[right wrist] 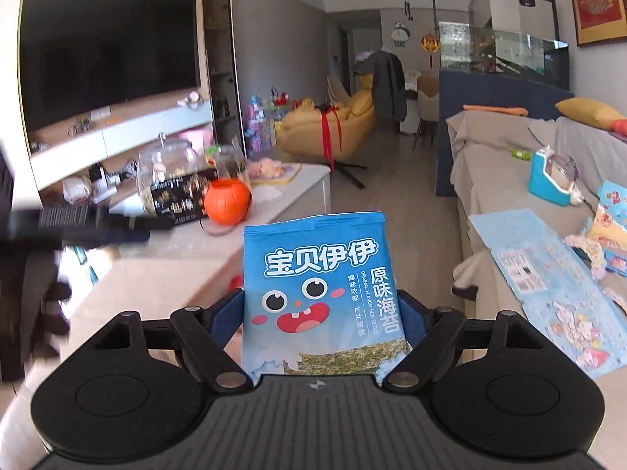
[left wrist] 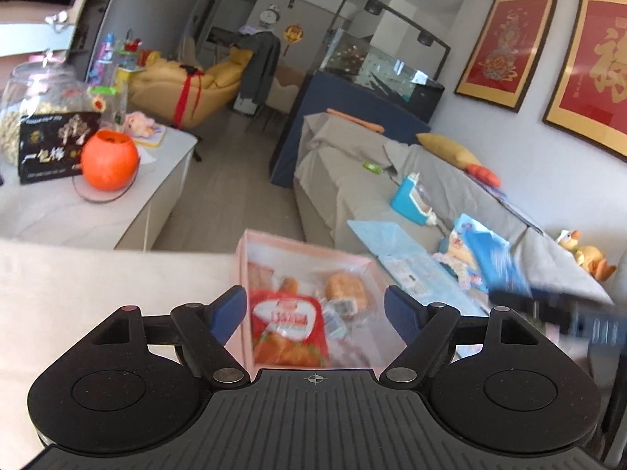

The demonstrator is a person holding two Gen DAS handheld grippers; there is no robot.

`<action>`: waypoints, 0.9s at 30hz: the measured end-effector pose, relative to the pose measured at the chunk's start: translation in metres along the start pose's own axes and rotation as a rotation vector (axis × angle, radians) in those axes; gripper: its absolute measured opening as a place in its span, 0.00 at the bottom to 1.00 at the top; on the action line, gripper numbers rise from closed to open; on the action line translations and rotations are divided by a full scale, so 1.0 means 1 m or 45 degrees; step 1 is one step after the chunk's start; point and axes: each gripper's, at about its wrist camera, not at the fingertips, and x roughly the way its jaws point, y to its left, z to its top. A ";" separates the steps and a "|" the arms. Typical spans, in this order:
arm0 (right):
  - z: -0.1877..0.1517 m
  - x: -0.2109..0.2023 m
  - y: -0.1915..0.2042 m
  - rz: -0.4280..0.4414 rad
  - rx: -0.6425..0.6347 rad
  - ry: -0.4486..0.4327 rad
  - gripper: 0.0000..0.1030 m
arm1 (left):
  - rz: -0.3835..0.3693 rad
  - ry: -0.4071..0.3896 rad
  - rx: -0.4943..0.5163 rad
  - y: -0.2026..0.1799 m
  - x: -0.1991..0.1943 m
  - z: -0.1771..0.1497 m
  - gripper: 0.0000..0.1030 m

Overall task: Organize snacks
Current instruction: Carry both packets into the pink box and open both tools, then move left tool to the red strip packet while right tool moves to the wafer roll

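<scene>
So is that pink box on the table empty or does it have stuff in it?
It has stuff in it: the pink box holds a red snack bag and a round bun.

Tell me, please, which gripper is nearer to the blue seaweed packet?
Right. The right gripper clamps the blue seaweed packet in its fingers; the left gripper hangs open over the pink tray.

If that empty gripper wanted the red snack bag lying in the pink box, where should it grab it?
Probably by the long side edges. The red snack bag lies flat in the pink box, lengthwise ahead of the open left gripper, so coming down from above with the fingers straddling its narrow width suits it. The bun lies close on the right, so watch that finger.
</scene>
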 end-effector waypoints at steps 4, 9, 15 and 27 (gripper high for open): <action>0.052 0.051 0.007 0.040 0.011 -0.028 0.87 | 0.196 0.107 0.039 0.021 -0.016 -0.042 0.79; 0.049 0.113 0.019 -0.095 -0.104 0.166 0.86 | 0.295 0.173 -0.003 0.063 -0.046 -0.068 0.78; -0.017 0.095 0.032 0.120 -0.019 0.280 0.86 | 0.344 0.252 0.025 0.084 -0.058 -0.085 0.77; -0.114 0.076 0.096 0.312 -0.112 0.484 0.45 | 0.371 0.366 0.268 0.046 -0.035 -0.115 0.77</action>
